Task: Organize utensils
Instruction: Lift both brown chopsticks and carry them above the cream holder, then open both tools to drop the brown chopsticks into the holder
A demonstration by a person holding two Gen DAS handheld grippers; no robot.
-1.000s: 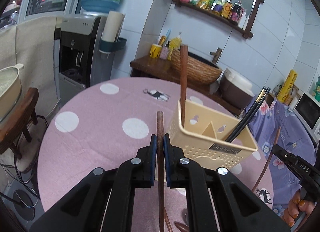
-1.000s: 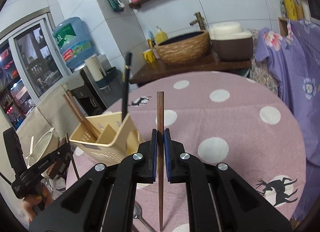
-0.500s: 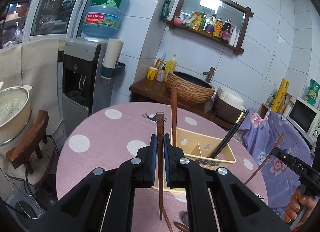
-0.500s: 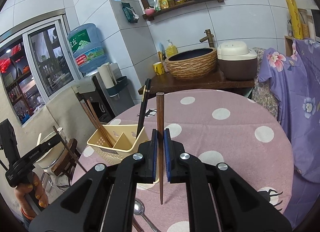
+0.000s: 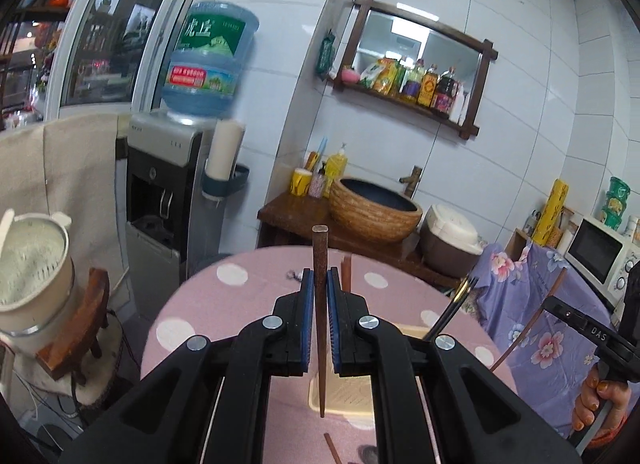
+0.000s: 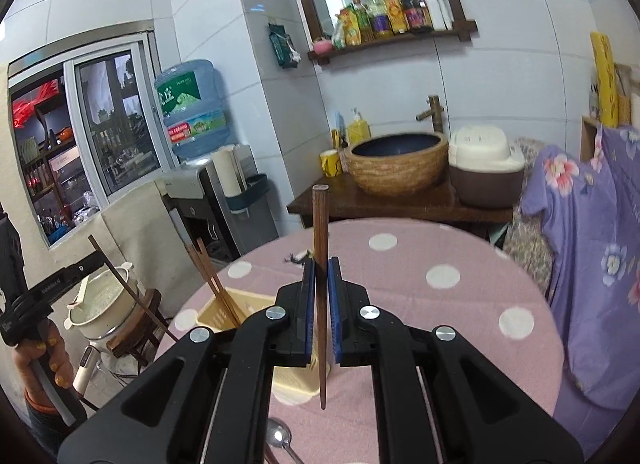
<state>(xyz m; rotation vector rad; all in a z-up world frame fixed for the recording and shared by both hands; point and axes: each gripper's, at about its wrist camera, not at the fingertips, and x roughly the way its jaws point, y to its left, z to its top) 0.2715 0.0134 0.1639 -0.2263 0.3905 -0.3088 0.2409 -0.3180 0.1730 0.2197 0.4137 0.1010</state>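
My left gripper point(image 5: 319, 284) is shut on a brown wooden chopstick point(image 5: 320, 304) that stands upright, thin tip down, above the cream utensil caddy point(image 5: 348, 392). Black chopsticks point(image 5: 452, 314) and a brown chopstick point(image 5: 346, 272) stick out of the caddy. My right gripper point(image 6: 320, 272) is shut on another brown chopstick point(image 6: 321, 296), also upright, hanging over the caddy point(image 6: 240, 312), which holds brown chopsticks point(image 6: 210, 276). A metal spoon point(image 6: 280, 438) lies on the pink dotted table point(image 6: 440, 276) below. Each view shows the other gripper with its chopstick at the edge.
A wooden stand with a woven basin point(image 6: 396, 162) and a rice cooker point(image 6: 486, 172) sits behind the table. A water dispenser point(image 5: 164, 192) stands at the left, a white pot on a stool point(image 5: 28, 264) beside it. Purple floral cloth point(image 6: 592, 244) covers furniture on the right.
Both grippers have risen with their chopsticks, so the caddy and table now sit lower and smaller in both views. Both grips stayed shut.
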